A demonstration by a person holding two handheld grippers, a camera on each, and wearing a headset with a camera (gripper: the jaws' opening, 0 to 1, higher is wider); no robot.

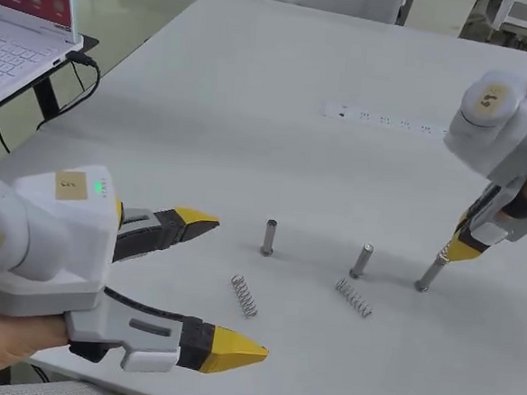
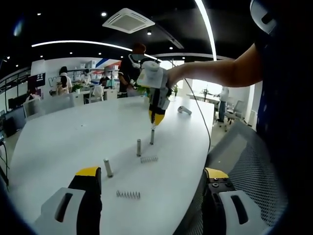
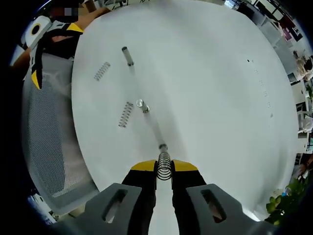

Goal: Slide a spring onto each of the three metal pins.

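Note:
Three metal pins stand upright on the white table point(image 1: 251, 115): left pin point(image 1: 269, 237), middle pin point(image 1: 361, 259), right pin point(image 1: 428, 274). My right gripper point(image 1: 459, 251) is shut on a spring point(image 3: 164, 159), held right over the top of the right pin point(image 3: 162, 147). Two loose springs lie flat in front of the pins: one point(image 1: 244, 296) near the left pin, one point(image 1: 354, 297) near the middle pin. My left gripper point(image 1: 226, 283) hovers open at the table's near left, its jaws wide apart and bare, close to the left spring point(image 2: 128, 194).
A laptop point(image 1: 23, 18) with a cable stands on a side stand at the far left. A white power strip point(image 1: 386, 120) lies at the back right of the table. A mesh chair point(image 3: 54, 147) sits by the near table edge. People stand far behind.

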